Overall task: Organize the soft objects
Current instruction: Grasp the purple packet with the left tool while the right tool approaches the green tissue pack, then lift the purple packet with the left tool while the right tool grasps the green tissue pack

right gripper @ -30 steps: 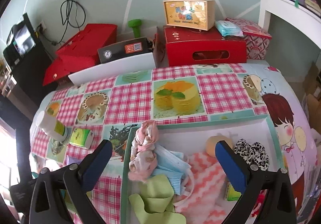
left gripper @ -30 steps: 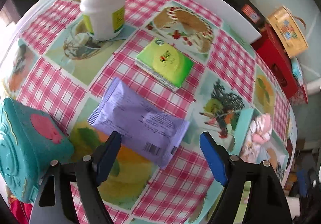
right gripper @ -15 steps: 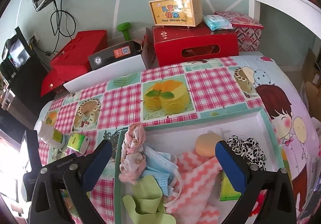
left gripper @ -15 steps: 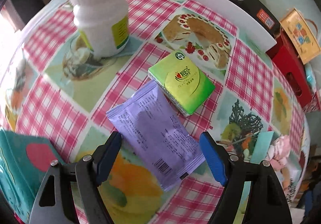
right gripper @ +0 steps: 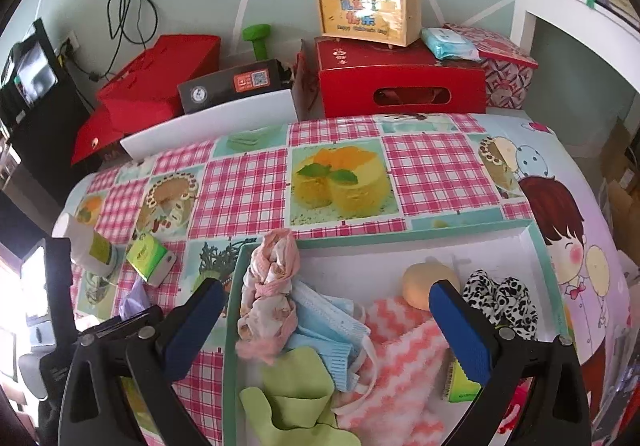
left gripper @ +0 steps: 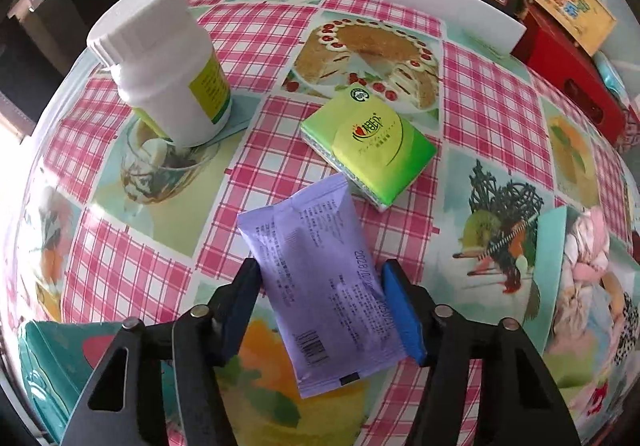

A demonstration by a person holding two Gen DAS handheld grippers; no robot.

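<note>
A purple soft packet (left gripper: 320, 286) lies on the checked tablecloth, and my left gripper (left gripper: 320, 310) has closed on its two long sides. A green tissue pack (left gripper: 372, 146) lies just beyond it, also seen in the right wrist view (right gripper: 148, 256). My right gripper (right gripper: 326, 330) is open and empty, hovering over a white tray (right gripper: 372, 258) with a teal rim. The tray holds a pink cloth bundle (right gripper: 268, 286), a blue face mask (right gripper: 328, 330), a pink-and-white towel (right gripper: 404, 358), a green cloth (right gripper: 296, 394), a black-and-white scrunchie (right gripper: 500, 298) and a peach sponge (right gripper: 428, 282).
A white bottle (left gripper: 168, 66) stands left of the green pack. A teal box (left gripper: 48, 366) sits at the near left. Red boxes (right gripper: 400, 86), a black box (right gripper: 236, 84) and a yellow case (right gripper: 368, 16) line the far table edge.
My left gripper moved forward over the purple packet and its jaws narrowed onto the packet's sides. My right gripper stayed open over the tray, shifting only slightly.
</note>
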